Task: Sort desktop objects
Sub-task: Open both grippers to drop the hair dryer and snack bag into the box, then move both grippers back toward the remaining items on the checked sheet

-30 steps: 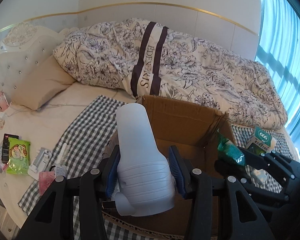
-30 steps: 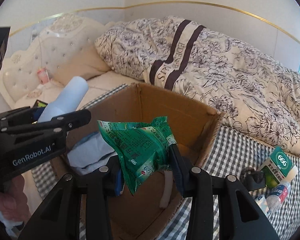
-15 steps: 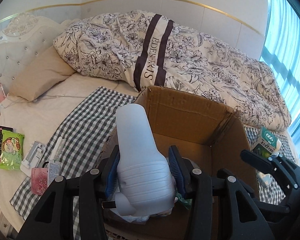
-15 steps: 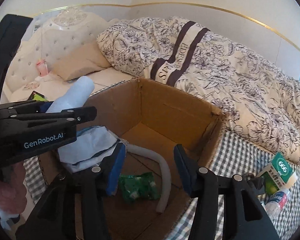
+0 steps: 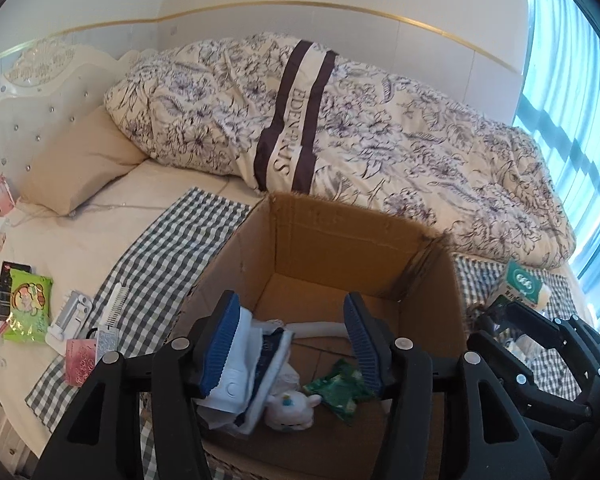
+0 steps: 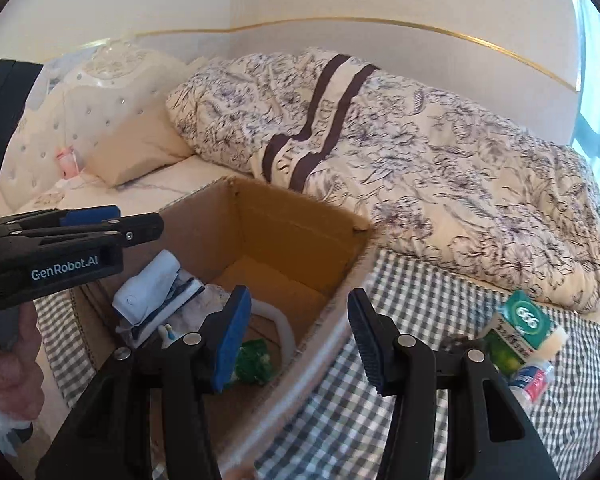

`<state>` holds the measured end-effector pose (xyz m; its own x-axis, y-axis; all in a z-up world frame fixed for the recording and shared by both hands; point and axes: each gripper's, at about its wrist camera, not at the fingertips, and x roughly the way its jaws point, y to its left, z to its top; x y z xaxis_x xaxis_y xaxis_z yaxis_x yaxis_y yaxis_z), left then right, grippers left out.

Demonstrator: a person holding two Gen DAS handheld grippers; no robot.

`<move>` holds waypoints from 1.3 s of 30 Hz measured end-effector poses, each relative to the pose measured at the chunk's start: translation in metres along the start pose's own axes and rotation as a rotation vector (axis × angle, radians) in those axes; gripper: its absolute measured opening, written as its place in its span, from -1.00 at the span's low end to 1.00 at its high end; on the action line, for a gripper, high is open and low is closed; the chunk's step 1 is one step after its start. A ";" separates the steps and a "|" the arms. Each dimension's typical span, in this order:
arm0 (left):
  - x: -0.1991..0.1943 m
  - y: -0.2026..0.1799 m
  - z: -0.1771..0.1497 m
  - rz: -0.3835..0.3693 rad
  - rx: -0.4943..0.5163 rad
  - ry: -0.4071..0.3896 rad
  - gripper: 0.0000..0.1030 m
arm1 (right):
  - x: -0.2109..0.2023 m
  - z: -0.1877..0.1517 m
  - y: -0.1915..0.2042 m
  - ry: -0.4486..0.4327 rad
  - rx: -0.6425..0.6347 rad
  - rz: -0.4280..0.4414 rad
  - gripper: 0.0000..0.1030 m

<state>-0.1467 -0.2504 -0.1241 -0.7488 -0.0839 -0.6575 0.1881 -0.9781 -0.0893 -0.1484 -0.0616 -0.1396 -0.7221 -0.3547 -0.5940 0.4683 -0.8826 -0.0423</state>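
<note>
Item: sorting of loose objects into a box, on a bed

Left gripper (image 5: 290, 340): fingers spread apart, holding nothing, poised over the near left part of the box (image 5: 340, 240)

Right gripper (image 6: 300, 336): fingers spread apart, holding nothing, straddling the box's near right wall, one finger over the inside and one over the checked cloth (image 6: 400, 408)

Box contents, near end: white bottle (image 5: 232, 372) lying on its side on a heap of cloth or plastic; small white plush toy (image 5: 290, 414); green packet (image 5: 340, 394) flat on the floor; pale curved tube (image 5: 320, 327) behind them. Far half of the floor bare

Outside, right of the box, on the checked cloth: green carton marked 666 (image 6: 520, 330), a small bottle with a red and blue label (image 6: 534, 378) just beside it, a dark object next to them, too obscured to name

Outside, left of the box: white comb (image 5: 116, 304), white clip-like holder (image 5: 70, 316), pink packet (image 5: 80, 362) on the cloth's edge; green snack pack (image 5: 28, 306) and a dark flat item further left on the sheet

Step in hand, as judged: both hands empty over the box, so a drop looks complete and the next pickup is due

Next move calls for: each gripper to travel outward to its own side; the 666 carton is nearest the right, the comb group nearest the left. The flat packets will want a low, edge-on pinch
</note>
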 end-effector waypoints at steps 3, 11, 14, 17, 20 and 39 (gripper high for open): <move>-0.017 -0.011 0.003 -0.007 0.005 -0.020 0.14 | -0.020 0.001 -0.012 -0.018 0.020 -0.008 -0.02; -0.063 -0.045 0.007 -0.031 0.026 -0.067 0.14 | -0.082 0.005 -0.041 -0.072 0.068 -0.048 -0.02; -0.082 -0.059 0.006 -0.045 0.037 -0.086 0.14 | -0.103 0.005 -0.051 -0.088 0.086 -0.068 -0.02; -0.099 -0.071 0.007 -0.059 0.045 -0.106 0.15 | -0.124 0.006 -0.060 -0.099 0.103 -0.083 0.00; -0.118 -0.082 0.006 -0.075 0.051 -0.126 0.15 | -0.144 0.006 -0.064 -0.115 0.109 -0.098 0.00; -0.202 -0.139 -0.005 -0.117 0.077 -0.226 0.23 | -0.255 -0.003 -0.104 -0.228 0.142 -0.164 0.21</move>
<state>-0.0183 -0.0964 0.0174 -0.8873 -0.0015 -0.4612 0.0495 -0.9945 -0.0919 -0.0114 0.1214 0.0134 -0.8850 -0.2503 -0.3925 0.2723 -0.9622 -0.0003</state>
